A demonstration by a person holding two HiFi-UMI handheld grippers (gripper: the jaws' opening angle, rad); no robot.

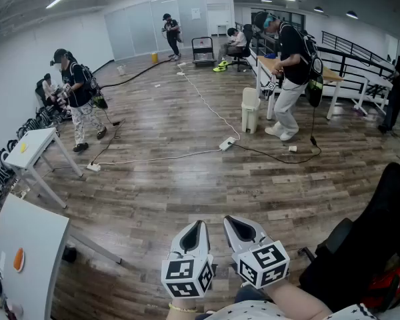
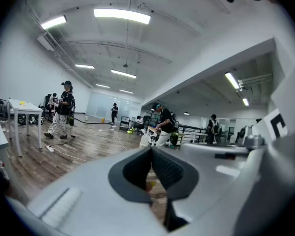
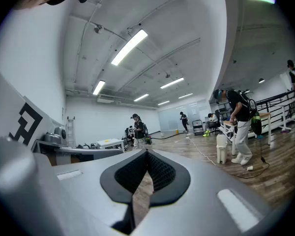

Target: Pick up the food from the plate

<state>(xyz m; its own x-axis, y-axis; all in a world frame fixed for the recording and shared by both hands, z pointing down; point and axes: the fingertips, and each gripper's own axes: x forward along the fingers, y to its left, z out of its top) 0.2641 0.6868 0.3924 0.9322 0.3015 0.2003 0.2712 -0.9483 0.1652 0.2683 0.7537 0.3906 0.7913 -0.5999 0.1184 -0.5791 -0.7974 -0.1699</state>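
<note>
The left gripper (image 1: 198,225) and the right gripper (image 1: 231,221) are side by side at the bottom middle of the head view. They are held out over the wooden floor (image 1: 187,185), and their marker cubes face the camera. In its own view the left gripper (image 2: 151,149) has its jaws pressed together at the tips. Only a thin slit opens lower down, floor shows through it, and nothing is pinched between the pads. The right gripper (image 3: 146,152) is likewise pressed together, its ribbed pads meeting along the tip, and it carries nothing.

An orange piece (image 1: 18,259), which may be the food, lies on a white tabletop (image 1: 33,245) at the lower left edge of the head view. It is well apart from both grippers and to the left of the left one. The piece is too small to show what it rests on.

Farther back on the left is a small white table (image 1: 37,153) with a yellow thing (image 1: 23,147) on it. A person in a black top (image 1: 77,95) stands just behind that table. Across the room a second person (image 1: 290,72) stands beside a desk, near a white bin (image 1: 251,109). A white cable (image 1: 207,105) runs over the floor to a power strip (image 1: 227,143) in front of the bin. A black chair (image 1: 367,245) fills the lower right corner, just beside the right gripper.
</note>
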